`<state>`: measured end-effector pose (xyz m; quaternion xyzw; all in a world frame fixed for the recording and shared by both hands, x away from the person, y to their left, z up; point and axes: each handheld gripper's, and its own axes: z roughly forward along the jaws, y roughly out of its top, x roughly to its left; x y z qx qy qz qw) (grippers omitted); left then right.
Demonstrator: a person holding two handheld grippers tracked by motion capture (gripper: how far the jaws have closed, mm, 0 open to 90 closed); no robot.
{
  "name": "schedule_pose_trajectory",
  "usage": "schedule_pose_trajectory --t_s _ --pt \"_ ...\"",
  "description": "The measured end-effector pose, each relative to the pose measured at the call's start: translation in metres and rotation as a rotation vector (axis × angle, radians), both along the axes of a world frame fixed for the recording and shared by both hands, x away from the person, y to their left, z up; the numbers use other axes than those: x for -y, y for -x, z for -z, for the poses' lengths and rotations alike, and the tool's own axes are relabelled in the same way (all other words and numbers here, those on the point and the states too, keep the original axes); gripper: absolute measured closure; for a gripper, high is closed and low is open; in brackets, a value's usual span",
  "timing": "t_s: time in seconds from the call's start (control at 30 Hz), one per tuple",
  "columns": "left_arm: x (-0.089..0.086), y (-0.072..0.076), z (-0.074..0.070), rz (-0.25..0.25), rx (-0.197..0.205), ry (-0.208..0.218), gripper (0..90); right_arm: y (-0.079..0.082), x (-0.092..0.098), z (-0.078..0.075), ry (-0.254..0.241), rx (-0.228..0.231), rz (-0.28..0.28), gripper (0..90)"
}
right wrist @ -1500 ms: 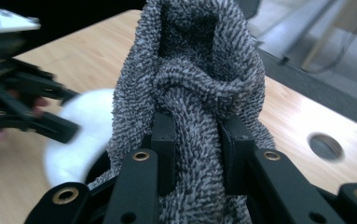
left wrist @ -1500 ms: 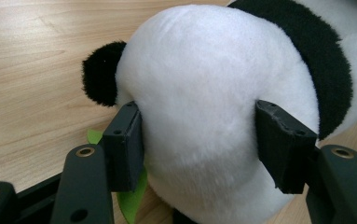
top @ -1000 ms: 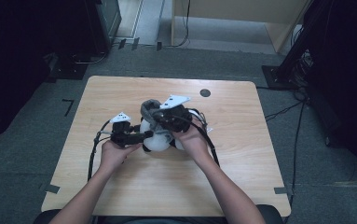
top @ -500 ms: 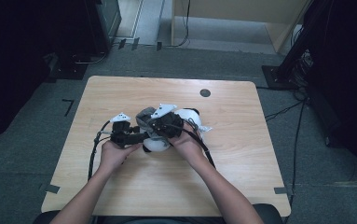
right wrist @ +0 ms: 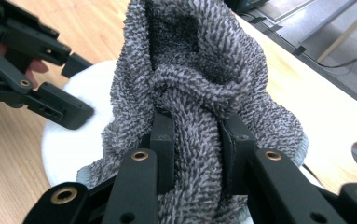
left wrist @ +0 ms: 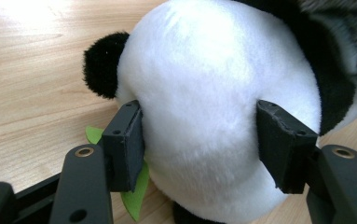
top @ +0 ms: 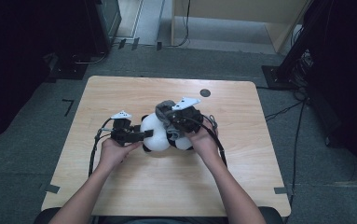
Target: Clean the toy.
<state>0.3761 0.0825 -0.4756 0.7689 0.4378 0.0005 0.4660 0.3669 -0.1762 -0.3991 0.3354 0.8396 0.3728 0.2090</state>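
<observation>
A black-and-white panda plush lies at the middle of the wooden table. My left gripper comes in from the left and is shut on its white body, with a pad pressed into each side. A black fuzzy part and a green felt leaf show beside the left pad. My right gripper hovers over the panda's right side, shut on a bunched grey fuzzy cloth. The cloth drapes over the plush. The left gripper appears at the left of the right gripper view.
A round dark hole sits near the table's far edge. Black cables trail from both grippers across the wood. Dark equipment and a wooden cabinet stand on the floor beyond the table.
My right gripper has carried the grey cloth slightly to the right over the panda. The left gripper has kept its hold in place.
</observation>
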Motion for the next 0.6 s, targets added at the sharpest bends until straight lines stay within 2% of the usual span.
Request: schedule_pose_trajectory --t_s 0.23,0.37,0.5,0.6 --pt "0.000 -0.003 0.000 0.000 -0.008 0.011 37.7 -0.002 0.031 -0.008 -0.044 0.004 0.079 71.8" --pt "-0.001 -0.004 0.000 0.003 -0.004 0.013 37.1 -0.002 0.049 -0.012 -0.094 -0.008 0.115 72.2" --pt "-0.002 -0.004 0.001 0.009 -0.006 0.014 36.4 0.003 0.069 -0.023 -0.143 0.028 0.154 72.4" --pt "-0.002 -0.005 0.000 0.012 -0.005 0.011 36.3 0.005 0.086 -0.028 -0.189 0.032 0.185 72.3"
